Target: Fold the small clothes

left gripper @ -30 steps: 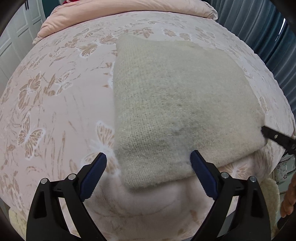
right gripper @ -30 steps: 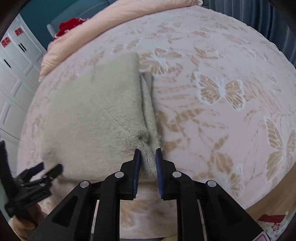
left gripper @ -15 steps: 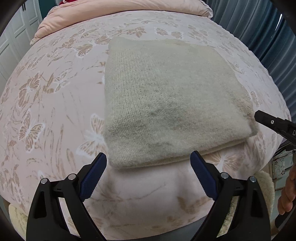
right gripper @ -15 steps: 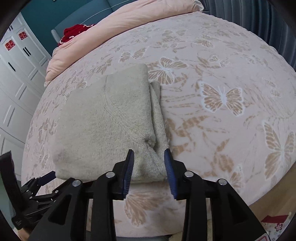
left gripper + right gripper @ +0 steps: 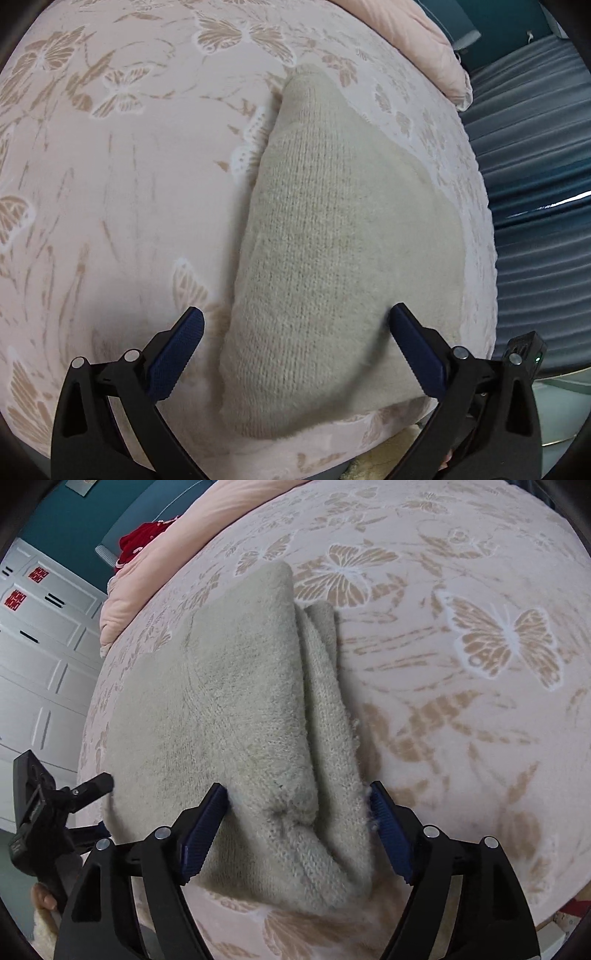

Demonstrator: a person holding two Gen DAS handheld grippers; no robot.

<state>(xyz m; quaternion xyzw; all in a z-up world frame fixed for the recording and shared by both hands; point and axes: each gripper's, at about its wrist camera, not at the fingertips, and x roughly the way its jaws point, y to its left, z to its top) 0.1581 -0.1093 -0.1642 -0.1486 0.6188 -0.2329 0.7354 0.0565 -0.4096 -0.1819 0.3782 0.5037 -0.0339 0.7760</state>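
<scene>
A folded beige knit garment (image 5: 332,258) lies on the pink butterfly-print bed near its front edge; it also shows in the right wrist view (image 5: 236,709). My left gripper (image 5: 295,354) is open, its jaws straddling the garment's near left corner without closing. My right gripper (image 5: 297,830) is open wide, its jaws on either side of the garment's near right corner, where folded layers show. The left gripper also shows at the left in the right wrist view (image 5: 74,794).
The bedspread (image 5: 110,184) spreads to the left and far side. A pink pillow or duvet (image 5: 166,554) with a red item (image 5: 136,542) lies at the bed's head. White cabinets (image 5: 37,646) stand left; blue-grey curtains (image 5: 535,184) hang right.
My right gripper opened from shut on the garment's corner to wide open. My left gripper swung toward the garment's left corner and moved closer, staying open.
</scene>
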